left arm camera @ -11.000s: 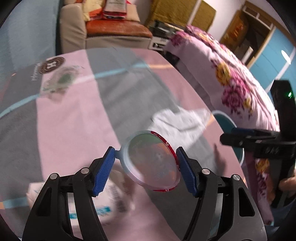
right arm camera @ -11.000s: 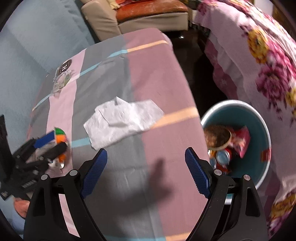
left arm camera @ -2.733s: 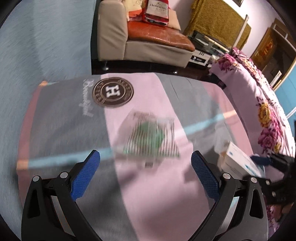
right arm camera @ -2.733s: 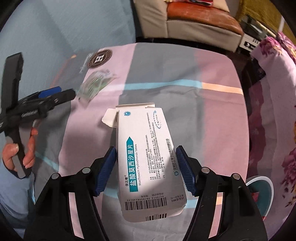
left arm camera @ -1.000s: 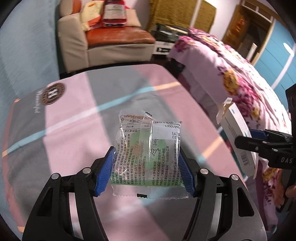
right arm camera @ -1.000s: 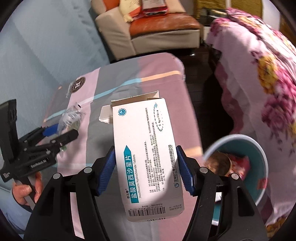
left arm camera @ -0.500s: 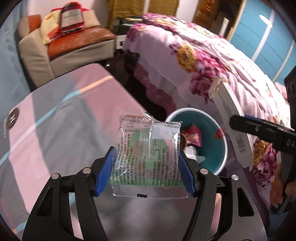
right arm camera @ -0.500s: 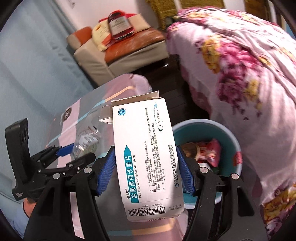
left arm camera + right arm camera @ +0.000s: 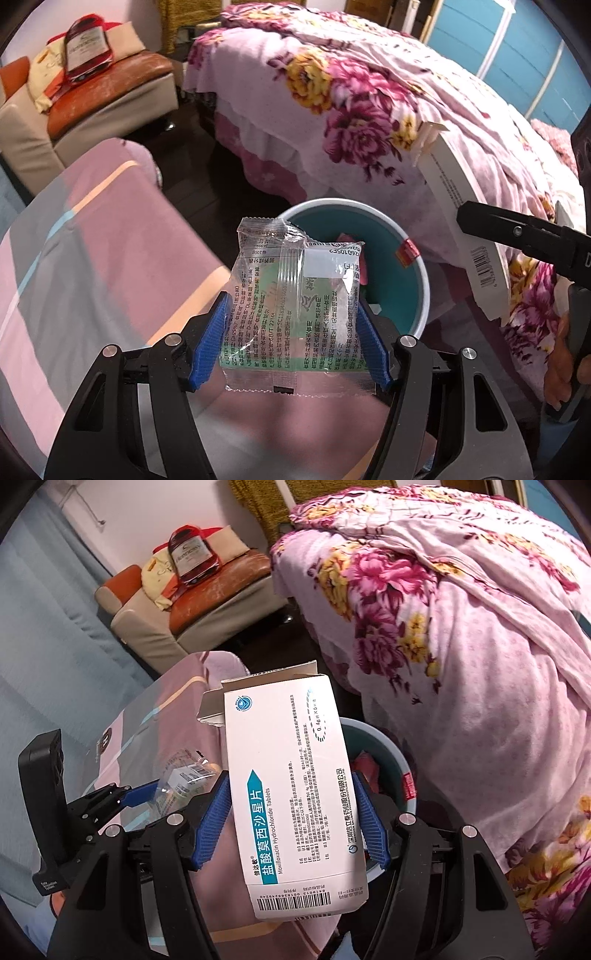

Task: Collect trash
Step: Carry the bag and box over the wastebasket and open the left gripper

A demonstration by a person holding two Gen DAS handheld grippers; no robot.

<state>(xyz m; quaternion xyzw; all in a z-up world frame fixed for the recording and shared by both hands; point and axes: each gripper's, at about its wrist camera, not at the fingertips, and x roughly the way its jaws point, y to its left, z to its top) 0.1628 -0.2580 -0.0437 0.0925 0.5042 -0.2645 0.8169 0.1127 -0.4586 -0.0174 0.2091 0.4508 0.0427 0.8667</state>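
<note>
Left gripper (image 9: 293,341) pinches a clear plastic wrapper (image 9: 295,306) between both blue pads, printed text and a white label showing; right gripper (image 9: 290,819) clamps a white medicine box (image 9: 291,794) by its 2 long sides, top flap open. Teal bin (image 9: 417,273) sits on the dark floor directly beyond both held items, between the striped pink-and-grey tablecloth (image 9: 110,266) and the floral bedspread (image 9: 369,99), already holding red scraps; a red sticker on its rim. Sofa (image 9: 207,602) at back carries a red bottle-shaped pack (image 9: 192,555), lettering too blurred to read. Box reads "Moxifloxacin Hydrochloride Tablets", "0.4g", barcode at the near end.
</note>
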